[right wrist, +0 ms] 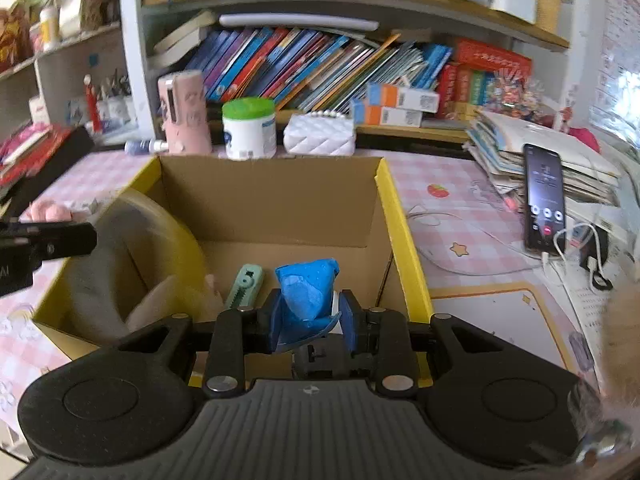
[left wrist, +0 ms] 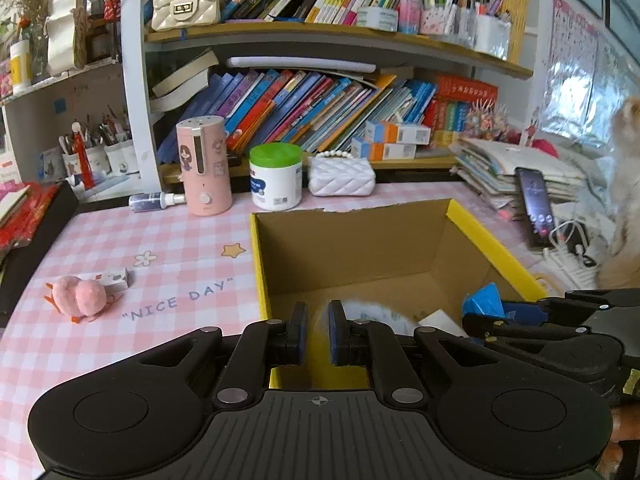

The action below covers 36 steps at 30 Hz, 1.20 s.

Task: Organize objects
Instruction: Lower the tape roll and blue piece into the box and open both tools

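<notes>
Right gripper (right wrist: 310,322) clamps a blue packet (right wrist: 306,294) low over the box (right wrist: 394,216), dropping it in, I'd say. Left gripper (left wrist: 314,334), fingers slightly apart, holds nothing. Next: release, then fetch the pink plush (left wrist: 78,296) left of the box.

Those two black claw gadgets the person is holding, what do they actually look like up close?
Both are matte black plastic. The left gripper and right gripper each have a ribbed grey-black body with a small crosshair mark, two rounded lobes carrying raised discs, and angular link arms joined by silver rivets. Each ends in two flat fingers lined with blue pads. No cables or sleeves show.
</notes>
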### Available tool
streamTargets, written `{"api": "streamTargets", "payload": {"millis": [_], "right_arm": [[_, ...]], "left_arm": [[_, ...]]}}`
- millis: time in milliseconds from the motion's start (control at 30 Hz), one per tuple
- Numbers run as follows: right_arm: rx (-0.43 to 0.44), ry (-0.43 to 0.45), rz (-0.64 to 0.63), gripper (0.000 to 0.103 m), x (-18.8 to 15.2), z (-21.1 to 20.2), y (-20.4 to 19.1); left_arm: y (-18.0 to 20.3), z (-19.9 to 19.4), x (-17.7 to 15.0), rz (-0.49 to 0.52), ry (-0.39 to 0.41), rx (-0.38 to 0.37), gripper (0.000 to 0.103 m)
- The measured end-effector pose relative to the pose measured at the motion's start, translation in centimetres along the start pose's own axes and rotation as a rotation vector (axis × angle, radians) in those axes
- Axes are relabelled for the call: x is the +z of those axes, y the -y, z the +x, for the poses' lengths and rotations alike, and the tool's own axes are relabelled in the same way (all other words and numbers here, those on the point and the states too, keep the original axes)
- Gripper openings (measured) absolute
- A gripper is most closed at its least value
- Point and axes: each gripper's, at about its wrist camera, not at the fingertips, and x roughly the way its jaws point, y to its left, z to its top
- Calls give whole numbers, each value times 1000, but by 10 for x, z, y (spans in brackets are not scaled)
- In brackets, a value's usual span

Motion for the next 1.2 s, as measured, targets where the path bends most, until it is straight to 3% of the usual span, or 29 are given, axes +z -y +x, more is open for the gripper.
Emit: {"api": "streamTargets", "payload": {"millis": [367,700,867,967,1033,1200], "right_arm": [[52,-85,-84,26,1,36,1],[67,-142,-119,28,5,54,-3],[68,-135,-102,29,4,49,-4],[65,-115,-89,37,4,40,-6],[59,-92,-89,39,3,31,-8],[43,-34,-77,49,0,6,-14]], "left_arm": [[9,34,-5,34,-96,53,10],[7,27,-10,17,-97,58,19],[6,14,-10,-11,-72,51,33],[8,4,-10,-6,-39,45,42],[9,-5,-10,-1,-9,56,60],[4,-25,-15,-26,46,58,73]]}}
